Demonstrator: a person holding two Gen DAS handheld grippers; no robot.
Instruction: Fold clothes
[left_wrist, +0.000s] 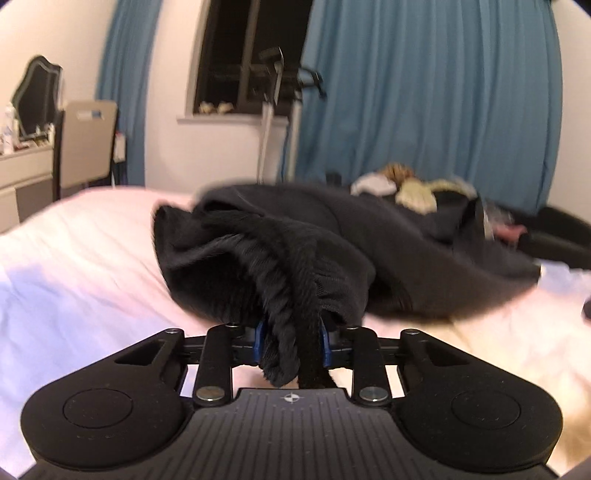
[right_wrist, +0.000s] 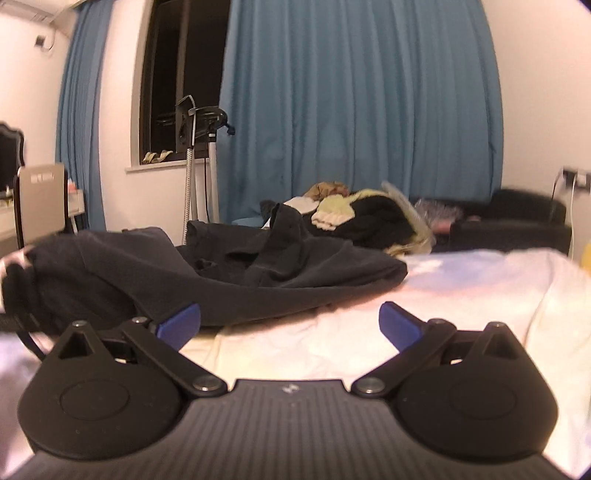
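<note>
the left gripper is clamped on a bunched edge of the dark garment, which trails away rightward across the bed. the right gripper, jaws apart and empty, sits nearer its free near edge.

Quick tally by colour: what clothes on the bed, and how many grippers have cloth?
Dark grey fleece garment, spread on the white bed sheet: 1
Mixed heap of pale yellow, black and brown clothes: 1 pile, items uncountable
Grippers holding cloth: 1, left gripper; right gripper open
Total: 2 cloth groups
</note>
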